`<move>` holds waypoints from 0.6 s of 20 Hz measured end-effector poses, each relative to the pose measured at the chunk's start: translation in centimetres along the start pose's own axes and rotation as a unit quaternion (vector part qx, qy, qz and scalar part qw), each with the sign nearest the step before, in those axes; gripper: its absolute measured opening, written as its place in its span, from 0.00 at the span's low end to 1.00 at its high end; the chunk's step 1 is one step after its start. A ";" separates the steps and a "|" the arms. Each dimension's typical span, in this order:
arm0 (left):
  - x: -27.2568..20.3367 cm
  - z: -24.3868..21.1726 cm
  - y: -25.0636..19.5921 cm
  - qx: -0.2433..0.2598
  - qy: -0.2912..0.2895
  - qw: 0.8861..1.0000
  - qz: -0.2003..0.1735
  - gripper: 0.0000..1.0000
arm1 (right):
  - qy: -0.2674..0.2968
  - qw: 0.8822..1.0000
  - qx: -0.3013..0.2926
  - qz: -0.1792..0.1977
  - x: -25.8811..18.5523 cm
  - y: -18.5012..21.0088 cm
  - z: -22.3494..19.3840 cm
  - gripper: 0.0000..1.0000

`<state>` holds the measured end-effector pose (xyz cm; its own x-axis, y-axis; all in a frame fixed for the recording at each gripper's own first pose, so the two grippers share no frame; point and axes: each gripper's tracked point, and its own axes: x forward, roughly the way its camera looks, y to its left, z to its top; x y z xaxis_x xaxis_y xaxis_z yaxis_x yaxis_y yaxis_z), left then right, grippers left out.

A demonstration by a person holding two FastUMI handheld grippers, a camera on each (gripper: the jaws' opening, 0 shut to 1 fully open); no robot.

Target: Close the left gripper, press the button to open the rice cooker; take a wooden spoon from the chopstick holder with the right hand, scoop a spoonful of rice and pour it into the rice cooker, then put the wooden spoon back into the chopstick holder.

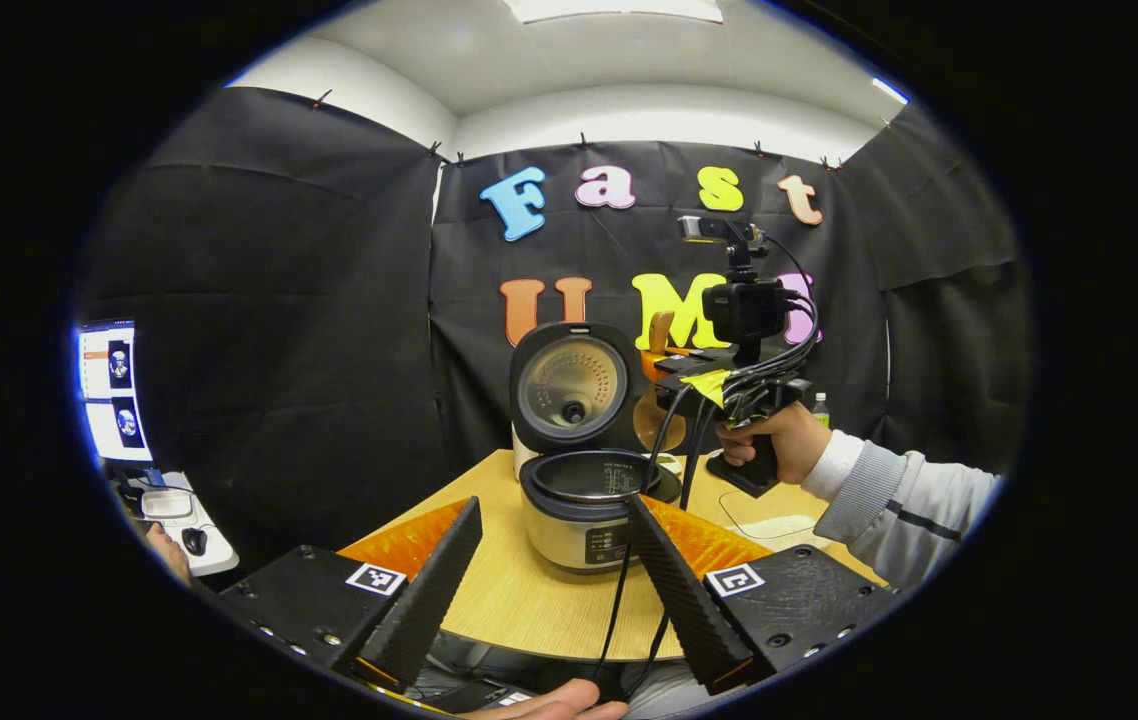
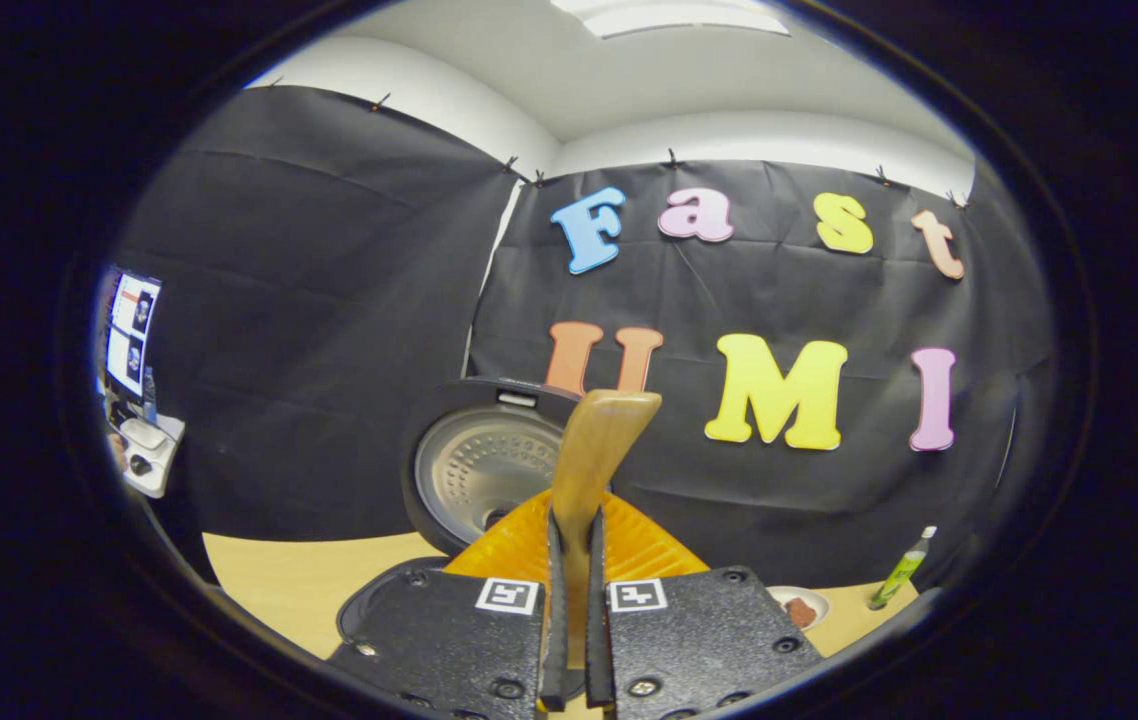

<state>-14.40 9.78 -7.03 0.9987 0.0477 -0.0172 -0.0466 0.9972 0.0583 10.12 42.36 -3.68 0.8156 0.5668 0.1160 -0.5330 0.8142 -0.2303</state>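
Standing clamped between jaws: wooden spoon (image 2: pixel 591 450)

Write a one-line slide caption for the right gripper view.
Right gripper shut on the wooden spoon, handle end pointing up, with the rice cooker's open lid behind it.

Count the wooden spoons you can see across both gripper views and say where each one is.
1. The wooden spoon stands upright between the right gripper fingers, before the open rice cooker. Others may be hidden.
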 end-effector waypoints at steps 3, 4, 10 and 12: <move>0.0 -0.1 -0.5 -0.005 -0.003 1.000 -0.002 0.94 | 0.011 1.000 0.010 -0.008 -0.6 -2.7 -0.9 0.13; 0.1 -0.2 -0.5 -0.005 -0.003 1.000 -0.005 0.94 | 0.013 1.000 0.011 -0.015 -0.9 -4.1 -1.2 0.13; 1.0 -0.7 -1.9 0.011 -0.005 1.000 -0.024 0.94 | 0.024 0.997 0.025 -0.067 -2.8 -12.5 -2.3 0.13; 1.7 -0.6 -3.8 0.011 -0.005 0.999 -0.030 0.94 | 0.022 0.996 0.020 -0.082 -3.8 -15.1 -2.5 0.14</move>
<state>-12.53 6.15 -7.87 0.9998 -0.0137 -0.0119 0.0146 0.9967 0.0803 15.59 27.58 -3.07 0.9010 0.4209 0.1055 -0.4001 0.8999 -0.1732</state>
